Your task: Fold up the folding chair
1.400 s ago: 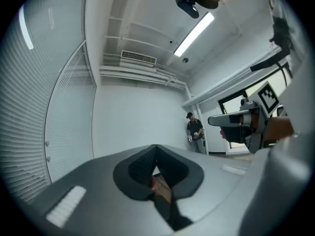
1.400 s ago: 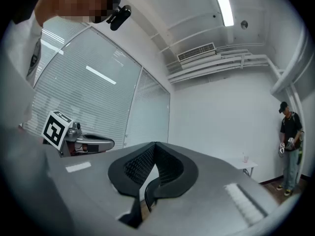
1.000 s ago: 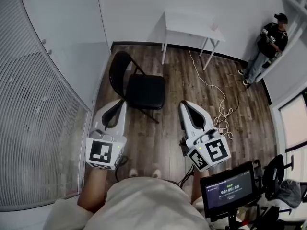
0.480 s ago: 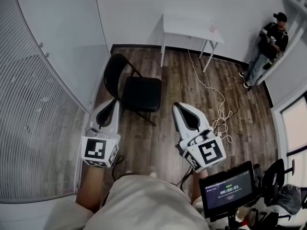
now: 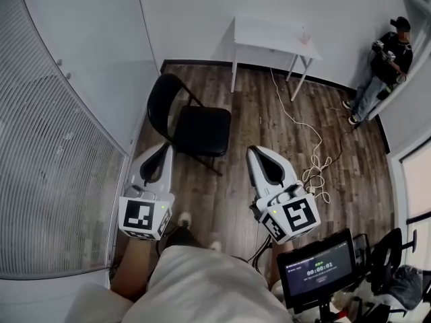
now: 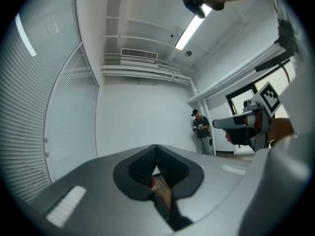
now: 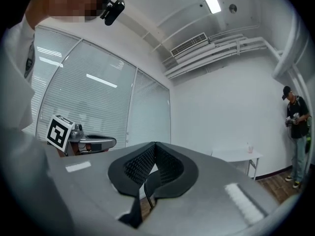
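The folding chair stands open on the wood floor, beside the wall of blinds and just ahead of my grippers. My left gripper and right gripper are both pressed closed on nothing, clear of the chair. A white table stands by the far wall. The seat hides most of the chair legs.

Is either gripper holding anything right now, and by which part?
Nothing is held: the left gripper and right gripper are both shut and empty, neither touching the folding chair.
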Available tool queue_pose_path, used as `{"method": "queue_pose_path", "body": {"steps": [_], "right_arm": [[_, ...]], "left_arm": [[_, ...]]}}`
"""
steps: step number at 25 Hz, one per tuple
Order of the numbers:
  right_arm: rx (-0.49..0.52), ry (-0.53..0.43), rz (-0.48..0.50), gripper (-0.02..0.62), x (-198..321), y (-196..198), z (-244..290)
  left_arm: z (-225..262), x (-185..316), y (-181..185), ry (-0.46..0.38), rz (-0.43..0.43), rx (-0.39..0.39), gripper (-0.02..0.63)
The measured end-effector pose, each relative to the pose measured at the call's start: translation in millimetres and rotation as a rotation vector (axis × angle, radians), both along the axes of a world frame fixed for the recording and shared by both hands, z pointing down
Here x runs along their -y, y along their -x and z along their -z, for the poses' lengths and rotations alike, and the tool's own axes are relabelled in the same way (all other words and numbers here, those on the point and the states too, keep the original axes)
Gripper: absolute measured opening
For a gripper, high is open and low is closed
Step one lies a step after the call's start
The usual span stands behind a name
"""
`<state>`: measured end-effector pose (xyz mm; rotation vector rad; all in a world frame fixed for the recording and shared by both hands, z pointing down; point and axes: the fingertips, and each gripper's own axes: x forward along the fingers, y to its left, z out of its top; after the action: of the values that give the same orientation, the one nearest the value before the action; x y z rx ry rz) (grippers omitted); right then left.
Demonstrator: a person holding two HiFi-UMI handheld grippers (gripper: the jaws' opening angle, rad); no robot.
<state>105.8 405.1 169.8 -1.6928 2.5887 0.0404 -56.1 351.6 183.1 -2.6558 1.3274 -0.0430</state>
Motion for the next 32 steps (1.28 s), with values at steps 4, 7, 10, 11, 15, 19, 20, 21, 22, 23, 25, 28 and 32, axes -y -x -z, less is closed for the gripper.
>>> {"method": "queue_pose_path", "body": {"steps": [4,7,10,11,15,19,20,21,22,23,25,28,32], "right_arm": [[0.009,0.040,-0.025,0.002,13,-2,-10],[0.052,0.071,-0.028,0.002,27,-8,-14],[0.079,0.060,-0.016,0.002,43,-13,-9],[0.094,0.049,-0.009,0.002,50,-13,-6],[0.070,0.019,-0.004,0.002,84,-11,1],[-0.004,-0.017,0.001,0.002,121,-2,8],[-0.002,-0.023,0.000,0.002,131,-1,10],[0.006,-0.026,-0.004,0.002,141,-1,12],[0.013,-0.026,-0.014,0.002,152,-1,13],[0.012,-0.024,-0.030,0.002,162,-2,13],[-0.010,-0.018,-0.069,0.002,182,-4,13],[-0.024,-0.005,-0.107,0.002,210,-5,13],[-0.030,0.001,-0.128,0.002,244,-4,7]], "left_arm": [[-6,12,-4,0.007,-0.010,-0.002,0.000],[-10,26,-9,0.001,-0.021,0.009,0.000],[-10,48,-15,-0.009,-0.046,0.005,0.000],[-10,58,-17,-0.010,-0.054,0.001,0.000],[-10,100,-22,-0.010,-0.073,-0.006,0.000],[-7,142,-24,-0.011,-0.105,-0.008,0.000],[-6,152,-25,-0.009,-0.116,-0.012,0.000],[-6,163,-25,-0.006,-0.124,-0.012,0.000],[-6,173,-25,-0.002,-0.129,-0.009,0.000],[-6,184,-25,0.002,-0.133,-0.004,0.000],[-4,203,-25,0.006,-0.142,0.003,0.000],[0,231,-23,0.011,-0.149,0.006,0.000],[-9,267,-15,0.040,-0.142,0.004,0.000]]}}
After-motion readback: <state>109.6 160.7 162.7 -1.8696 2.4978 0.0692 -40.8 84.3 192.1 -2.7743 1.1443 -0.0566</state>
